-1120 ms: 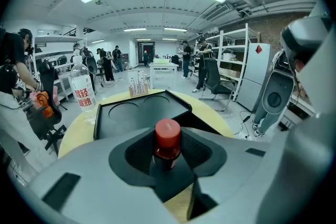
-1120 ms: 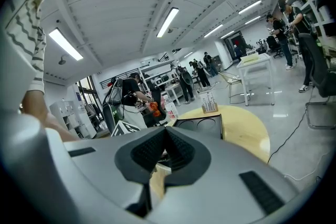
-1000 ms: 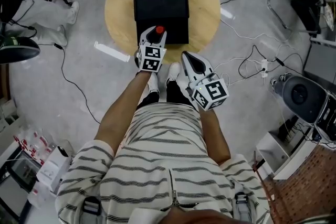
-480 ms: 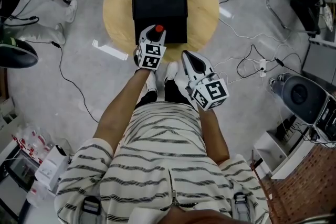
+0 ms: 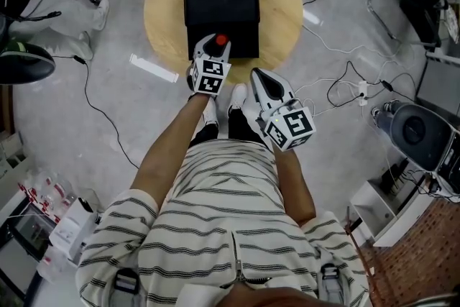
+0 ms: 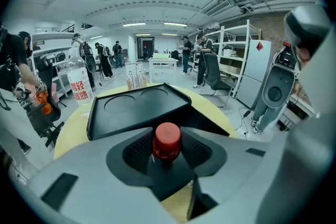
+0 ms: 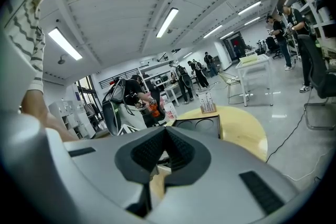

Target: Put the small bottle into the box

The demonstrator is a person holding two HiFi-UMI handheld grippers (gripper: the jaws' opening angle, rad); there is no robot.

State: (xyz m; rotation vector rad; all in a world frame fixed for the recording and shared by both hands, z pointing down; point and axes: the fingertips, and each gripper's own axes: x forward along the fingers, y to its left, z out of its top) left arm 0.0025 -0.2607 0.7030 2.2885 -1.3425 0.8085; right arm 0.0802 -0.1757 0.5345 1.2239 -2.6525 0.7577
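Left gripper view, centre: left gripper [image 6: 167,150] pinches the red-capped small bottle [image 6: 166,139] short of the black box [image 6: 137,107]. A slack grip could drop it early. The right gripper [image 7: 165,152] has its jaws together, empty.

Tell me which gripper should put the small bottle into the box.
Left. The left gripper holds the small bottle between its jaws, at the near edge of the black box. The right gripper is empty, jaws together, farther back.
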